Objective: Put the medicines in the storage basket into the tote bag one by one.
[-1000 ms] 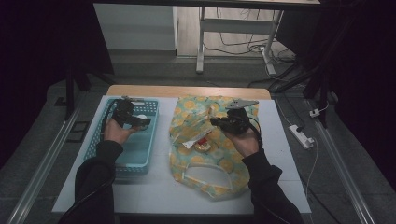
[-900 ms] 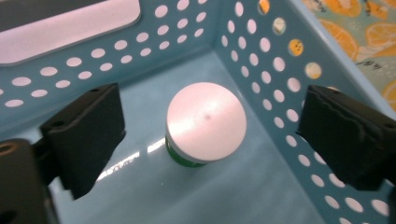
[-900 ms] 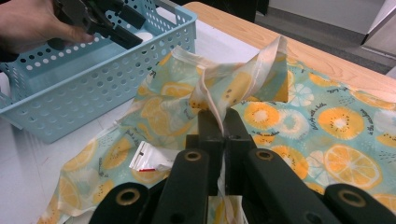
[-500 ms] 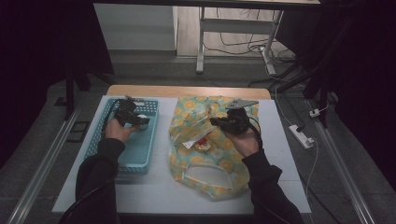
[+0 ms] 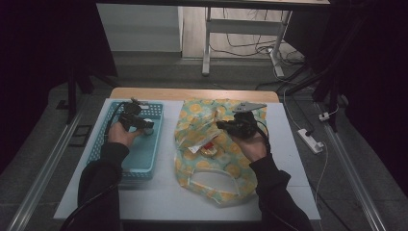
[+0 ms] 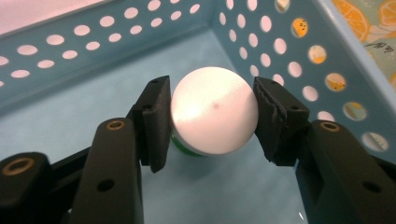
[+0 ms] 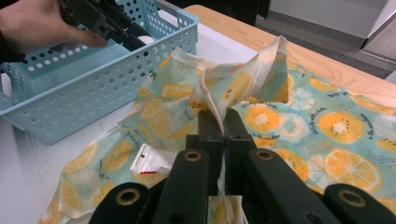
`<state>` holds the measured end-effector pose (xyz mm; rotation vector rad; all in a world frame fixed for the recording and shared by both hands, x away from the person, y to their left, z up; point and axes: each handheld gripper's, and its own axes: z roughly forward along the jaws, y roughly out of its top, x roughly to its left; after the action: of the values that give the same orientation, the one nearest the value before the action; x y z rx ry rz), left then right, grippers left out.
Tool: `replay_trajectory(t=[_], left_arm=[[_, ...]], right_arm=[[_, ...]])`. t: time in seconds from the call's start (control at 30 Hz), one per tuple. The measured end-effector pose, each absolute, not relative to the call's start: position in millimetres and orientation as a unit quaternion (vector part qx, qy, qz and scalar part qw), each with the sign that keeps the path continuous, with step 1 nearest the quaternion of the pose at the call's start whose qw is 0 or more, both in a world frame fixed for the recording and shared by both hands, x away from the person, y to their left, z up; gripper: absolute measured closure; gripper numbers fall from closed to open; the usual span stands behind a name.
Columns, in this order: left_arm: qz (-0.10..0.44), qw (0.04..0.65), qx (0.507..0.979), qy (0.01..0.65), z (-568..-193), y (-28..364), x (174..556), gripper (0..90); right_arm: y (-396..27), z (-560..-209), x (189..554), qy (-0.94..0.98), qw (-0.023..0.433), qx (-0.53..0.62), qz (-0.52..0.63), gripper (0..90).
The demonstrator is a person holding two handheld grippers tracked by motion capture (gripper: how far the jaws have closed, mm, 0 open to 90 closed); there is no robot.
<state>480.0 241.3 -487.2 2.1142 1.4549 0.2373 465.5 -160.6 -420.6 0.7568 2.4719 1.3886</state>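
Observation:
A small jar with a white lid (image 6: 214, 114) and a green body stands in the blue perforated basket (image 5: 139, 159) at the left of the table. My left gripper (image 6: 212, 116) reaches into the basket (image 6: 70, 46). Its jaws have just been closing, and both pads now press on the sides of the lid. In the high view the left gripper (image 5: 146, 127) is over the basket's far end. My right gripper (image 7: 223, 126) is shut on the pale strap (image 7: 219, 100) of the lemon-print cloth bag (image 7: 299, 116) and holds it lifted. The bag (image 5: 211, 183) lies flat in mid-table under the right gripper (image 5: 221, 125).
A small white and red packet (image 7: 149, 161) and an orange item (image 5: 210, 150) lie in the bag's mouth. The table's wooden far edge (image 5: 192, 94) runs behind both. A power strip (image 5: 310, 140) lies on the floor at the right, with metal table legs (image 5: 207, 48) beyond.
The left gripper's jaws have narrowed onto the white-lidded jar in the basket. Both hands stay where they were, and the right gripper keeps the strap.

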Motion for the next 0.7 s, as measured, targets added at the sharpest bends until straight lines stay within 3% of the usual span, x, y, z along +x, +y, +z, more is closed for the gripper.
replay_trajectory(t=[0.7], left_arm=[[0.098,0.349,0.789,0.496,-442,240,448,49.8]], right_arm=[[-161,-419,465,0.837,0.102,0.255,0.474,89.7]])
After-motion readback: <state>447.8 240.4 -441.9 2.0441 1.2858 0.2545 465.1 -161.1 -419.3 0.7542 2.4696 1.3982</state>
